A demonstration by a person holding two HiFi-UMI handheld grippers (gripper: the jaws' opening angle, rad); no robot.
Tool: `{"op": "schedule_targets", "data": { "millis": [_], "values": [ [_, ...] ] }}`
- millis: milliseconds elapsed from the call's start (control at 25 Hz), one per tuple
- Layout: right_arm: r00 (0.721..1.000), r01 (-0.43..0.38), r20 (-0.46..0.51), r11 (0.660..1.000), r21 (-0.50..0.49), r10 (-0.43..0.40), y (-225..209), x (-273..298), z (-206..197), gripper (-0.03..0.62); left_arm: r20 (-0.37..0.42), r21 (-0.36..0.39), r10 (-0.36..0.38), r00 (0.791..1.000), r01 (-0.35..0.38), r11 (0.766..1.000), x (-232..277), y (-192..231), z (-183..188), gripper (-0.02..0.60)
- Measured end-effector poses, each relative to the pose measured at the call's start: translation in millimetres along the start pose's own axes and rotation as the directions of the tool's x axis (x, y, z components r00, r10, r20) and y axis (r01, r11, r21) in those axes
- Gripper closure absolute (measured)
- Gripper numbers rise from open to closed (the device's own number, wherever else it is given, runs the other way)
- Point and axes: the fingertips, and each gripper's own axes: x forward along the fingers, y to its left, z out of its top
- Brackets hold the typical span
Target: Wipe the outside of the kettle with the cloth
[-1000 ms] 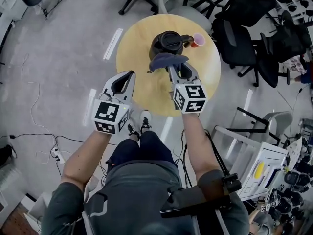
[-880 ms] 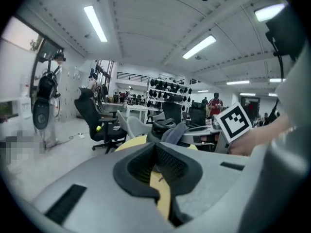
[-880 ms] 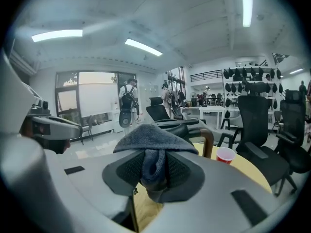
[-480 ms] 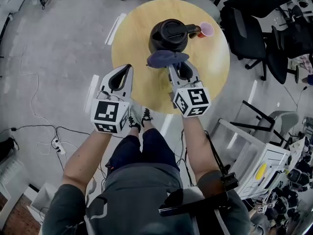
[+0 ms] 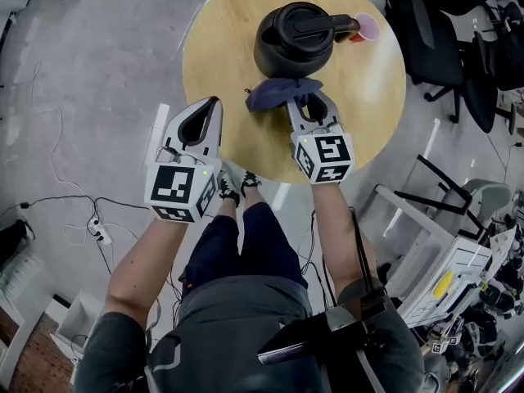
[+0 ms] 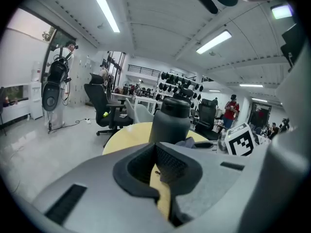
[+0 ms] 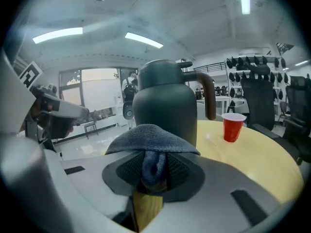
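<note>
A black kettle (image 5: 295, 38) with a lid and side handle stands near the middle of the round wooden table (image 5: 221, 72). My right gripper (image 5: 300, 105) is shut on a dark blue cloth (image 5: 280, 90), which hangs just in front of the kettle's near side. In the right gripper view the cloth (image 7: 151, 147) is pinched between the jaws, with the kettle (image 7: 165, 106) close behind it. My left gripper (image 5: 214, 107) is shut and empty, at the table's near left edge. The left gripper view looks at the kettle (image 6: 170, 123) from the side.
A red cup (image 5: 365, 28) stands right of the kettle, by its handle, and shows again as the cup (image 7: 233, 126). Black office chairs (image 5: 458, 47) crowd the table's right side. Cables (image 5: 65, 211) lie on the grey floor at the left.
Both grippers and the cloth have moved forward toward the kettle. The cloth stays pinched in the right gripper throughout.
</note>
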Motion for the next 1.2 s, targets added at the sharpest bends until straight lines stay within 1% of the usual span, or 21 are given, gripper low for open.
{"op": "schedule_targets", "data": {
  "millis": [80,280,360,480,520,600,720,920,1080,1200],
  "values": [
    [1.000,0.005,-0.027,1.000,0.001,-0.005,1.4,5.3,-10.4,0.482,-0.013,0.002,0.001,1.000,-0.001,1.000,0.0,0.6,-7.1,0.572],
    [0.989,0.057,-0.140,0.998,0.031,-0.053,-4.2,16.2,-36.7,0.482,-0.034,0.006,0.002,0.999,-0.001,1.000,1.8,0.6,-13.8,0.572],
    [0.987,0.051,-0.158,0.998,0.037,-0.045,-4.4,18.8,-39.5,0.482,-0.033,-0.003,-0.013,0.999,0.013,1.000,2.2,-2.5,-11.4,0.572],
    [0.985,0.037,-0.173,0.997,0.066,-0.025,-5.1,15.8,-39.1,0.482,-0.023,-0.047,-0.092,0.995,0.091,0.995,-0.4,-18.1,-3.4,0.572],
    [0.983,0.033,-0.181,0.996,0.085,-0.017,-4.9,14.7,-38.7,0.482,-0.028,-0.044,-0.096,0.995,0.095,0.994,-1.8,-20.5,-1.1,0.572],
    [0.981,0.019,-0.195,0.994,0.108,0.002,-1.9,9.7,-35.8,0.482,-0.052,-0.014,-0.071,0.996,0.070,0.997,-4.8,-20.9,2.9,0.572],
    [0.985,-0.010,-0.173,0.994,0.107,0.028,7.5,-11.3,-16.9,0.482,-0.065,0.029,-0.050,0.997,0.052,0.998,-11.3,-23.8,18.3,0.572],
    [0.992,-0.042,-0.111,0.994,0.105,0.054,23.0,-43.4,36.6,0.480,-0.092,0.098,-0.036,0.995,0.045,0.994,-27.1,-23.5,47.0,0.572],
    [0.998,-0.047,-0.044,0.994,0.100,0.051,32.0,-60.5,77.3,0.480,-0.039,0.125,-0.025,0.999,0.030,0.992,-42.6,-22.8,83.2,0.572],
    [0.999,-0.035,-0.013,0.995,0.096,0.037,39.3,-59.3,101.0,0.480,-0.020,0.147,-0.052,0.998,0.054,0.988,-42.8,-23.0,101.9,0.572]
  ]
}}
